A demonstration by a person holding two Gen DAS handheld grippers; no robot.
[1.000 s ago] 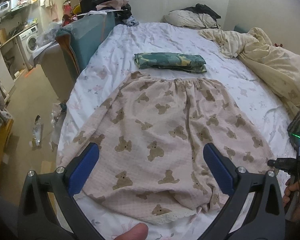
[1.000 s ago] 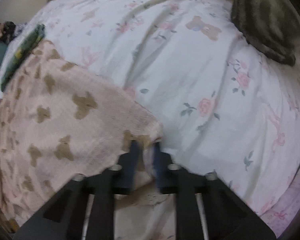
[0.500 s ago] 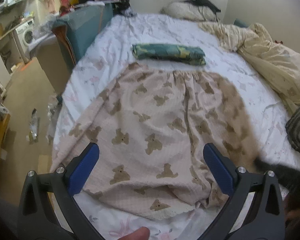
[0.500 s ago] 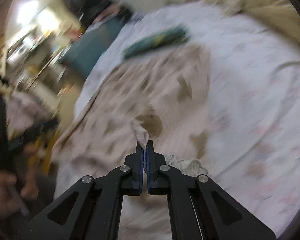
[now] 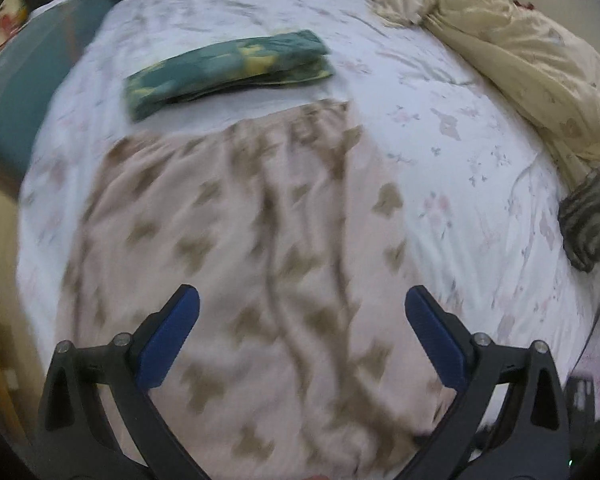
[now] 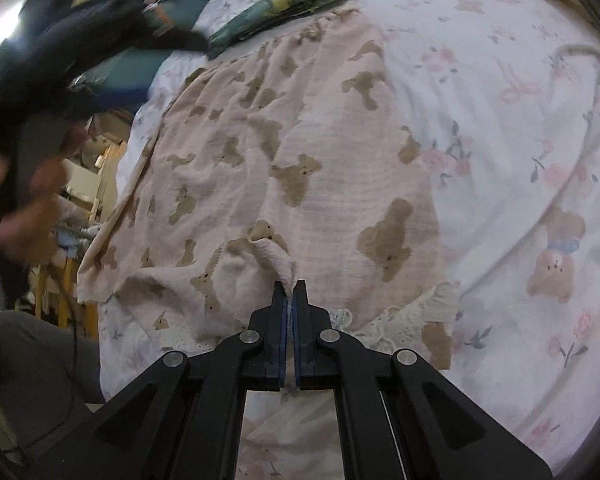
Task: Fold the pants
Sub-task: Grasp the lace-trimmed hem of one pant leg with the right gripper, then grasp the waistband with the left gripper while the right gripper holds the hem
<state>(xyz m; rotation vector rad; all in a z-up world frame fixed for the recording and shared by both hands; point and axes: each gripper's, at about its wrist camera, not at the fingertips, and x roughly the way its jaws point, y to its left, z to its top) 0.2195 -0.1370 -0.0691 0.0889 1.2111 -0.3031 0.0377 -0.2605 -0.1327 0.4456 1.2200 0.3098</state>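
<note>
- Pants update: the pale pink muslin pants with brown teddy-bear print point(image 6: 300, 152) are now folded lengthwise. A second ago they lay spread wide across the bed; now the right half has been carried over onto the left, so they make a narrower strip.
- They lie on the white floral bedsheet point(image 6: 500, 120) near the bed's foot edge, waistband pointing toward the head end, lace-trimmed hems point(image 6: 404, 320) closest to me.
- Right gripper point(image 6: 289, 292) did the carrying. Its blue pads are pressed together, pinching a small tuft of the pink fabric at the hem end. A second ago it held that corner out over bare sheet; now it sits over the middle of the pants.
- Left gripper point(image 5: 302, 320) has its blue pads spread wide with nothing between them, hovering above the pants and angled steeply down. Its view has swung toward the right side of the bed since a second ago and is motion-blurred.
- Folded green-and-yellow patterned cloth point(image 5: 228, 64) lies just past the waistband, same spot as before.
- Crumpled cream duvet point(image 5: 520, 52) is bunched along the bed's right edge, well clear.
- My read: first fold is basically done, but the carried layer looks rumpled near the hem. I'd drop the tuft, line the edges up, then fold hem to waistband.
</note>
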